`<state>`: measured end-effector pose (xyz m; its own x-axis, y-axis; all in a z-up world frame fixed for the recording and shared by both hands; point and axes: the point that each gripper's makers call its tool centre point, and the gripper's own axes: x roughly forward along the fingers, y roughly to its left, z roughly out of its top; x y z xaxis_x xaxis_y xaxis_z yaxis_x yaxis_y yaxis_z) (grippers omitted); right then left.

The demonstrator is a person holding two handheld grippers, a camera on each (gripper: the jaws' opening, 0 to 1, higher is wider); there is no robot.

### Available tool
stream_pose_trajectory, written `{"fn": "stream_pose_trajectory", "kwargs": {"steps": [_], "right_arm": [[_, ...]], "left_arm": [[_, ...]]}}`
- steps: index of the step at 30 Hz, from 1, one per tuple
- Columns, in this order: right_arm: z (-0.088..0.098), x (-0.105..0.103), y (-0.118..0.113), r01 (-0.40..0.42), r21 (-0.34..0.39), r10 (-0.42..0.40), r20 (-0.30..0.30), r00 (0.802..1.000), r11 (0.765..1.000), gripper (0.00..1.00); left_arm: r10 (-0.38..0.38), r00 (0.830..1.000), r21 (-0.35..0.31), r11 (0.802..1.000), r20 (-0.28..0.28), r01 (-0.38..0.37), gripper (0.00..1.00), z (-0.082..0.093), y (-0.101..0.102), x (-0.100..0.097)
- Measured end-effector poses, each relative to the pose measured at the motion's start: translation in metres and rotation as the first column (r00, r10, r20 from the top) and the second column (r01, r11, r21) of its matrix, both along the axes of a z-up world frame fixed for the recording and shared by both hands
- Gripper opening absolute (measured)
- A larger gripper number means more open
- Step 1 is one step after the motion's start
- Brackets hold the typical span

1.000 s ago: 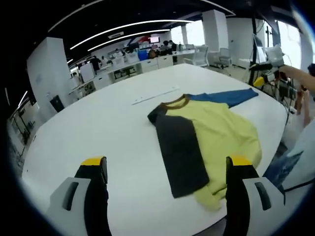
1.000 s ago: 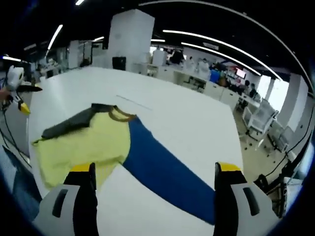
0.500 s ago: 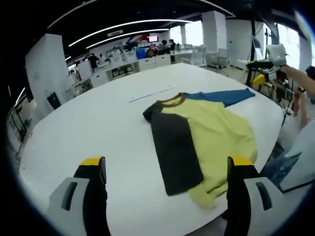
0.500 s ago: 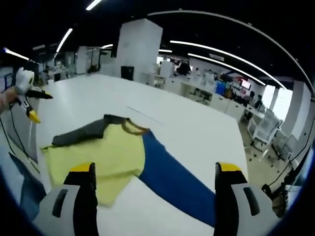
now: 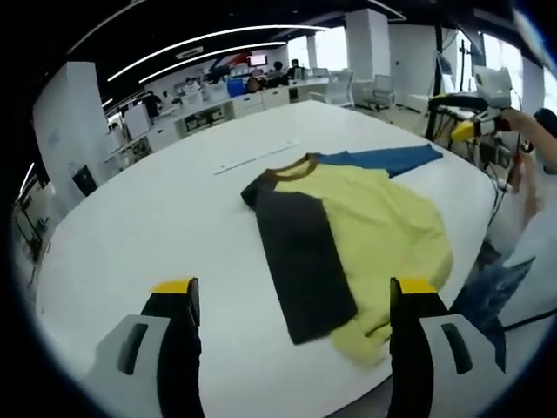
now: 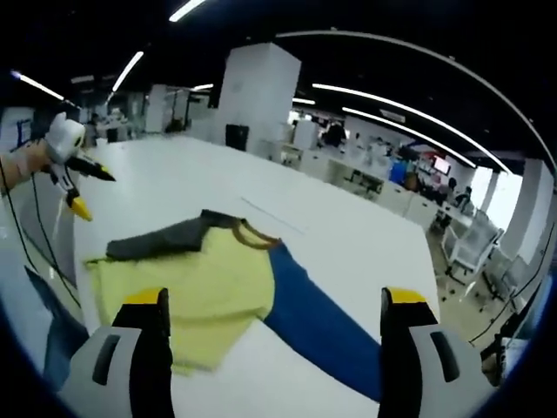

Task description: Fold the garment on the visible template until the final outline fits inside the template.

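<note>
Open-plan office all round, desks and ceiling strip lights at the back, and a big white table (image 5: 157,226) carrying the work. On it lies the shirt (image 5: 365,231): yellow body, brown collar, one dark grey sleeve (image 5: 300,261) folded across the body, one blue sleeve (image 5: 383,159) stretched out flat. A thin pale strip (image 5: 257,157) lies on the table beyond the collar; whether it belongs to the template I cannot tell, and I see no clear template outline under the cloth.

From my left hand-held gripper (image 5: 291,300) the shirt sits ahead and toward the right jaw, its hem near the table's near edge. Jaws stand well apart, nothing between them, above the table and clear of the cloth. From my right hand-held gripper (image 6: 274,309) the blue sleeve (image 6: 318,318) runs ahead between the jaws, with the yellow body (image 6: 196,283) toward the left jaw. Those jaws are apart and empty too. The left hand-held gripper (image 6: 74,165) shows in that view far off to the left, well away from the shirt.

I judge the grey sleeve fold done and the blue one next. That calls for bringing the right hand-held gripper down to the blue cuff, pinching one layer only, and carrying it across the body without dragging the shirt.
</note>
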<state>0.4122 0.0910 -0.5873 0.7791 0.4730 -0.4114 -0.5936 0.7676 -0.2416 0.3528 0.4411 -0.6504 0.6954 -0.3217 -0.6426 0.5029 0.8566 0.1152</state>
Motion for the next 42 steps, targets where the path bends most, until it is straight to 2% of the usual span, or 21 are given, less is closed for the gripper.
{"fn": "stream_pose_trajectory", "kwargs": {"steps": [3, 6, 10, 14, 18, 20, 23, 26, 29, 32, 36, 39, 42], "right_arm": [[0.003, -0.002, 0.002, 0.000, 0.012, 0.000, 0.010, 1.000, 1.000, 1.00], [0.006, -0.004, 0.002, 0.000, 0.008, 0.000, 0.022, 1.000, 1.000, 1.00], [0.002, -0.006, 0.001, -0.003, -0.003, 0.003, 0.024, 1.000, 1.000, 1.00], [0.001, -0.009, 0.001, -0.001, -0.011, 0.001, 0.021, 1.000, 1.000, 1.00], [0.002, -0.011, 0.002, 0.001, -0.006, -0.001, 0.019, 1.000, 1.000, 1.00], [0.003, -0.011, 0.002, 0.003, -0.008, -0.002, 0.023, 1.000, 1.000, 1.00], [0.007, -0.012, 0.003, 0.004, -0.012, -0.003, 0.038, 0.999, 1.000, 1.00], [0.006, -0.012, 0.003, 0.001, -0.023, 0.000, 0.046, 0.999, 1.000, 1.00], [0.003, -0.013, 0.003, 0.004, -0.036, -0.002, 0.037, 0.999, 0.999, 1.00], [0.002, -0.015, 0.007, 0.004, -0.030, -0.003, 0.035, 0.999, 1.000, 1.00], [0.000, -0.017, 0.011, -0.001, -0.036, 0.002, 0.033, 0.999, 0.999, 1.00], [-0.003, -0.017, 0.010, 0.007, -0.054, -0.005, 0.029, 1.000, 0.998, 1.00], [0.000, -0.017, 0.011, 0.013, -0.036, -0.012, 0.033, 0.999, 0.999, 1.00]], "left_arm": [[-0.012, 1.000, 0.012, 1.000, -0.012, 0.012, 0.77, -0.001, 0.005, 0.002], [0.002, 1.000, -0.005, 1.000, -0.022, -0.002, 0.65, -0.005, 0.010, 0.006], [-0.013, 0.999, 0.010, 1.000, -0.050, 0.013, 0.64, -0.015, 0.012, 0.007], [-0.014, 0.997, -0.006, 1.000, -0.077, 0.013, 0.53, -0.023, 0.013, 0.008], [-0.013, 0.994, 0.007, 1.000, -0.109, 0.014, 0.48, -0.035, 0.016, 0.008], [-0.018, 0.993, -0.007, 1.000, -0.113, 0.017, 0.41, -0.037, 0.015, 0.009], [-0.026, 0.992, -0.028, 0.999, -0.127, 0.022, 0.39, -0.042, 0.012, 0.012], [-0.058, 0.986, 0.019, 0.998, -0.156, 0.062, 0.38, -0.049, 0.013, 0.011], [-0.043, 0.985, -0.008, 0.999, -0.166, 0.042, 0.33, -0.054, 0.018, 0.016], [-0.034, 0.979, -0.024, 0.999, -0.200, 0.030, 0.24, -0.065, 0.019, 0.014], [-0.046, 0.968, -0.029, 0.999, -0.247, 0.040, 0.23, -0.080, 0.017, 0.008], [-0.020, 0.959, -0.051, 0.999, -0.284, 0.006, 0.21, -0.090, 0.018, 0.004], [-0.022, 0.951, -0.050, 0.999, -0.309, 0.007, 0.20, -0.098, 0.018, -0.001]]}}
